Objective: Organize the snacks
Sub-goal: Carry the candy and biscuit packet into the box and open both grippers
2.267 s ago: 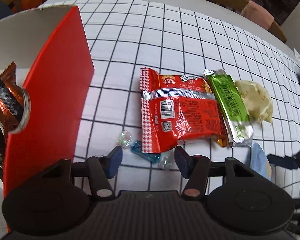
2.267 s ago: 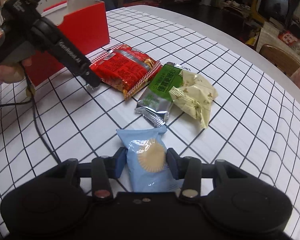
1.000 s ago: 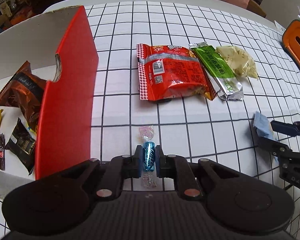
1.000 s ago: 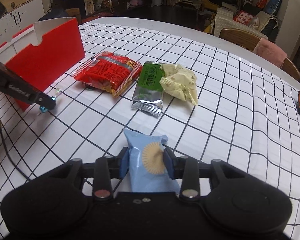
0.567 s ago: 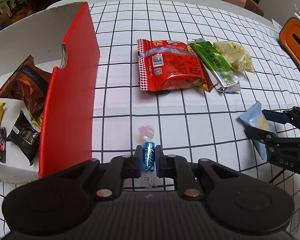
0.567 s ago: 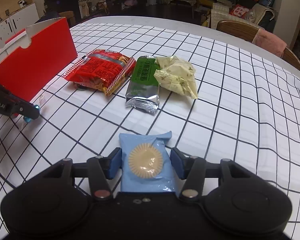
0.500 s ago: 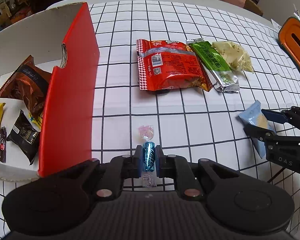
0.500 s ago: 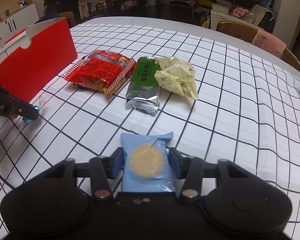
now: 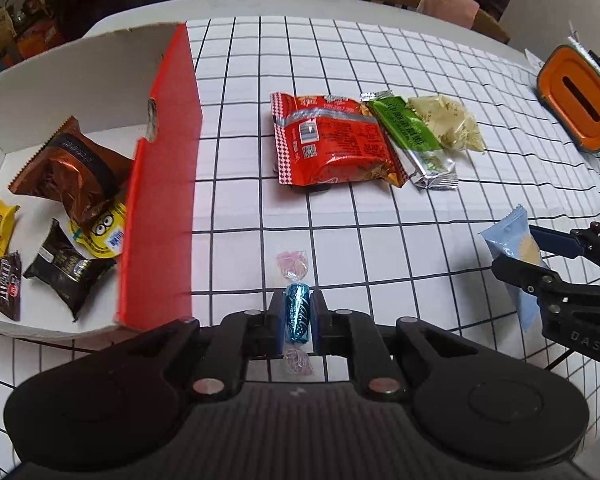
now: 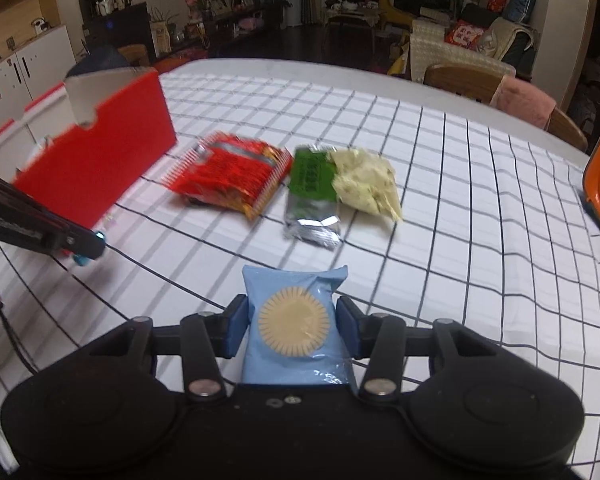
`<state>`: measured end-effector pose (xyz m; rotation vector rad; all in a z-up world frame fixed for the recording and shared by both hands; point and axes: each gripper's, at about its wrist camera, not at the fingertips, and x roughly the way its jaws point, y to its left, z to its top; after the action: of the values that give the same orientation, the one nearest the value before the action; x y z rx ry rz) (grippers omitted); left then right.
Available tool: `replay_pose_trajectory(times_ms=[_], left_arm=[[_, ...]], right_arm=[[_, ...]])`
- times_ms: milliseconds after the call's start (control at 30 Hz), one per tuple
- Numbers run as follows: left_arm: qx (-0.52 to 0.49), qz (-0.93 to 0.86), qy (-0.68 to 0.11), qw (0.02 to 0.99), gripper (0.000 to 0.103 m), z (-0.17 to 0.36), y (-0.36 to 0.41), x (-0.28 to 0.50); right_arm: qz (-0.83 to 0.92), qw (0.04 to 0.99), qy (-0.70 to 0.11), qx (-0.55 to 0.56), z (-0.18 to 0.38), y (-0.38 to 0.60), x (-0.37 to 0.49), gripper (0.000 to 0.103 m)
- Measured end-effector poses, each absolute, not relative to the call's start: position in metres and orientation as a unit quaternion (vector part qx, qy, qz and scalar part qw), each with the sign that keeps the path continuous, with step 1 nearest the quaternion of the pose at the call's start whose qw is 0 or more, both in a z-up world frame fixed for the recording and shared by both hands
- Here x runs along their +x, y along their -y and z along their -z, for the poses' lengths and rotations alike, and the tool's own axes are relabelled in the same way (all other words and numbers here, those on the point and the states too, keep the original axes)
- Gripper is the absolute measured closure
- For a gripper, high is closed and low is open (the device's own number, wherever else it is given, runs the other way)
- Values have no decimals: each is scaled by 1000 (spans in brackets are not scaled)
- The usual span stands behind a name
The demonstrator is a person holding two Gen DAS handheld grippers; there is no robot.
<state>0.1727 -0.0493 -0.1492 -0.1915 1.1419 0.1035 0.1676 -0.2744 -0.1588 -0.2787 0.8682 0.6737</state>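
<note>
your left tool: clamped on blue wrapped candy, near red box. your right tool: gripping light-blue biscuit packet above counter.

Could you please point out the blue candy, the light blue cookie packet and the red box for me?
blue candy (image 9: 298, 318): left wrist view, middle of the foil body.
light blue cookie packet (image 10: 294, 328): right wrist view, on the printed cookie.
red box (image 9: 168, 184): left wrist view, red outer side wall.

You have an orange container at the checked tabletop's far right edge, wooden chairs beyond.
</note>
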Motion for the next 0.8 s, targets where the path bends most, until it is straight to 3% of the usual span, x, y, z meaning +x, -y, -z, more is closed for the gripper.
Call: replay_pose_trajectory(times_ms=[800], left_arm=[[-65,-16,-465,883,91,64,-43,132]], right_arm=[[-332,870,-346,-114,60,151,104,56]])
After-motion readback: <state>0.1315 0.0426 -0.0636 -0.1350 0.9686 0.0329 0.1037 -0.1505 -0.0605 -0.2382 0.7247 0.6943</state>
